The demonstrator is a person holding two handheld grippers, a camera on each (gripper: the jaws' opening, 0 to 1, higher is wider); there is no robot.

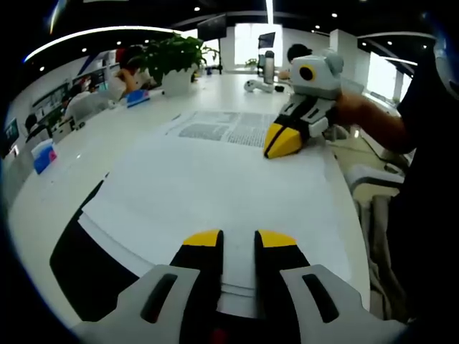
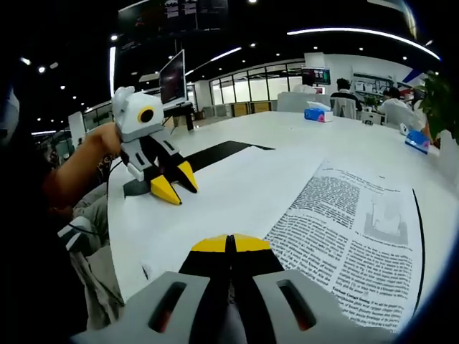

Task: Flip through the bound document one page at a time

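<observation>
The bound document lies open on the white table (image 1: 50, 193). A blank white page (image 1: 215, 186) is spread over its black cover (image 1: 79, 265), and a printed text page (image 1: 229, 127) lies beyond it. My left gripper (image 1: 239, 239) hangs over the document's near edge, jaws a little apart with only paper showing between them. In the right gripper view it (image 2: 176, 184) rests its yellow tips on the blank page (image 2: 237, 186) near the black cover (image 2: 222, 150). My right gripper (image 2: 230, 244) is shut, its tips over the seam beside the printed page (image 2: 351, 236). In the left gripper view it (image 1: 282, 140) presses on the paper.
A potted plant (image 1: 172, 61), a bottle (image 1: 269, 68) and a blue tissue box (image 1: 43, 154) stand on the table. People sit at its far end. A chair (image 1: 373, 179) stands by the table's edge. A monitor (image 2: 174, 79) and another tissue box (image 2: 318, 113) sit further off.
</observation>
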